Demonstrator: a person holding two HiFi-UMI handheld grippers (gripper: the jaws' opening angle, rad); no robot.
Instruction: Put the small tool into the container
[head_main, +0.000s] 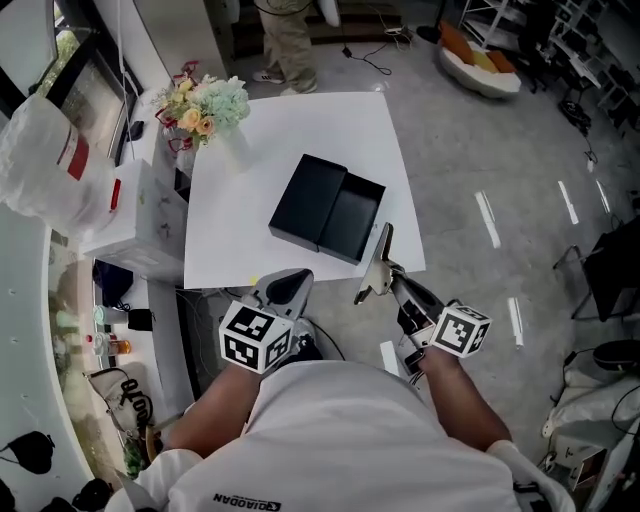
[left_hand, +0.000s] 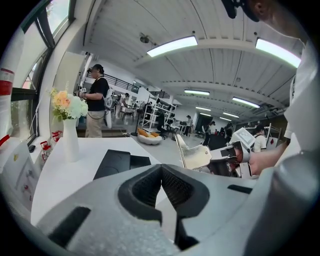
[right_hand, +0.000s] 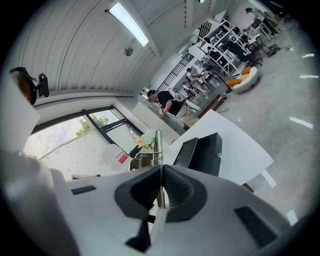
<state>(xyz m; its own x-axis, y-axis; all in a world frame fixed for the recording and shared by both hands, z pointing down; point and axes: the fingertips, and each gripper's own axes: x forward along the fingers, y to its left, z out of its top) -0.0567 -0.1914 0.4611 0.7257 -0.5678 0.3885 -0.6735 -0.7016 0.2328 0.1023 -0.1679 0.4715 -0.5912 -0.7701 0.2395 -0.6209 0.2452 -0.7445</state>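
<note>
Just past the person's shirt (head_main: 350, 440) at frame bottom, the right gripper (head_main: 392, 280) pinches the tool (head_main: 381, 250) by the table's (head_main: 300, 130) near edge, the left gripper (head_main: 290, 283) closed on nothing: a carrying step, I judge, needing a reach over the box (head_main: 325, 208) mid-frame before release.

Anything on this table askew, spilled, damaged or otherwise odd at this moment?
Nothing looks spilled or damaged. The black container lies askew to the edges of the white table, which is the only oddity. The vase of flowers stands upright near a corner. The small tool is clamped in the right gripper, short of the container.
</note>
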